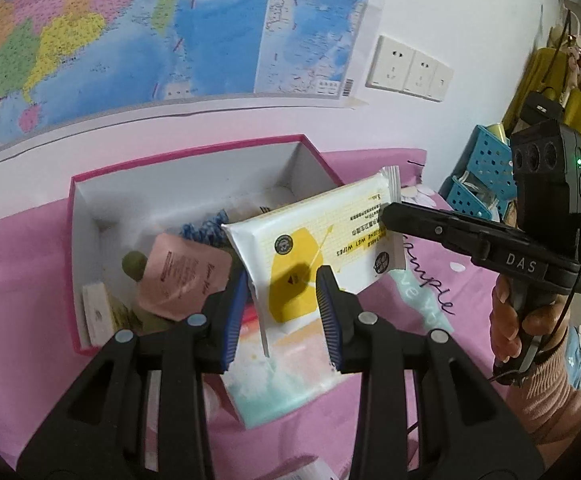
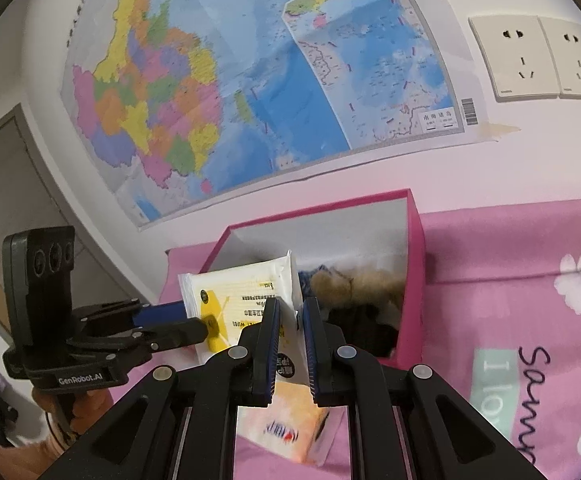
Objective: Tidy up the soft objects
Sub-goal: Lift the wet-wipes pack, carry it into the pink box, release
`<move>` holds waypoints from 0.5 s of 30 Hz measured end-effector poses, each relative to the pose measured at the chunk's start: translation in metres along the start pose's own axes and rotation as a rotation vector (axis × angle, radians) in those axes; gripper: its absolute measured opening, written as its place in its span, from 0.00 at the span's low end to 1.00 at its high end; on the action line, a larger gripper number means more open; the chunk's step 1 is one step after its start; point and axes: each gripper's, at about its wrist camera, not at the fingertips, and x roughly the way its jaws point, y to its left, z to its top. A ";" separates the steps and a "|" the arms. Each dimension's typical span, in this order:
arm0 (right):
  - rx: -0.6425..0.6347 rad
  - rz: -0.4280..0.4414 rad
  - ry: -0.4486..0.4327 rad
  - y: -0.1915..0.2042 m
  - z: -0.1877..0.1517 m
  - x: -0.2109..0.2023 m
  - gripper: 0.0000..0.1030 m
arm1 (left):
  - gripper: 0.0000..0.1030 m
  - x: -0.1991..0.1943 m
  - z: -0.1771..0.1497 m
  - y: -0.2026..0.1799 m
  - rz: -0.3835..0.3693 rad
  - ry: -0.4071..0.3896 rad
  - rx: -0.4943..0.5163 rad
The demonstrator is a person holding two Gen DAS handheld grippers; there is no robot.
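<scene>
A white and yellow wet wipes pack hangs in the air over the near edge of a pink box. My right gripper is shut on the pack's end; it shows in the left wrist view too. My left gripper stands around the pack's yellow end with its fingers apart, just off the pack. The box holds a pink pouch, a blue knit item and a furry brown thing. A pastel tissue pack lies below on the pink sheet.
The box stands against a wall with a map and sockets. Blue perforated baskets and a yellow garment are at the right. An orange tissue pack lies on the flowered pink sheet.
</scene>
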 end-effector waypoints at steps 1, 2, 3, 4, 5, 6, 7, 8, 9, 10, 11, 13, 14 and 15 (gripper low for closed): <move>0.000 0.000 0.000 -0.001 0.002 0.003 0.11 | 0.36 0.001 0.002 0.001 0.007 0.001 0.001; 0.001 0.000 -0.001 -0.001 0.005 0.005 0.11 | 0.36 0.003 0.004 0.002 0.013 0.001 0.001; 0.001 0.000 -0.002 -0.002 0.007 0.007 0.11 | 0.36 0.005 0.006 0.003 0.019 0.001 0.001; 0.000 0.000 -0.002 -0.002 0.009 0.009 0.11 | 0.36 0.007 0.008 0.005 0.026 0.002 -0.001; -0.001 -0.002 -0.002 -0.002 0.011 0.011 0.11 | 0.36 0.008 0.010 0.006 0.028 0.004 -0.004; -0.003 -0.004 -0.002 -0.003 0.012 0.013 0.11 | 0.36 0.010 0.012 0.008 0.031 0.006 -0.008; -0.006 -0.006 -0.002 -0.003 0.014 0.016 0.11 | 0.36 0.012 0.013 0.009 0.035 0.008 -0.012; -0.005 -0.009 -0.001 -0.004 0.015 0.019 0.11 | 0.36 0.014 0.015 0.011 0.039 0.010 -0.017; -0.005 -0.013 0.000 -0.005 0.017 0.021 0.11 | 0.36 0.016 0.017 0.012 0.041 0.011 -0.020; -0.003 -0.015 0.001 -0.007 0.018 0.024 0.11 | 0.36 0.018 0.018 0.014 0.045 0.013 -0.023; 0.003 -0.016 0.003 -0.009 0.019 0.026 0.11 | 0.36 0.021 0.020 0.015 0.049 0.017 -0.027; 0.006 -0.018 0.003 -0.011 0.020 0.030 0.11 | 0.36 0.026 0.023 0.018 0.056 0.023 -0.033; 0.006 -0.023 0.003 -0.012 0.021 0.032 0.11 | 0.36 0.028 0.024 0.019 0.059 0.026 -0.035; 0.005 -0.028 0.003 -0.013 0.022 0.034 0.11 | 0.36 0.030 0.025 0.019 0.064 0.029 -0.037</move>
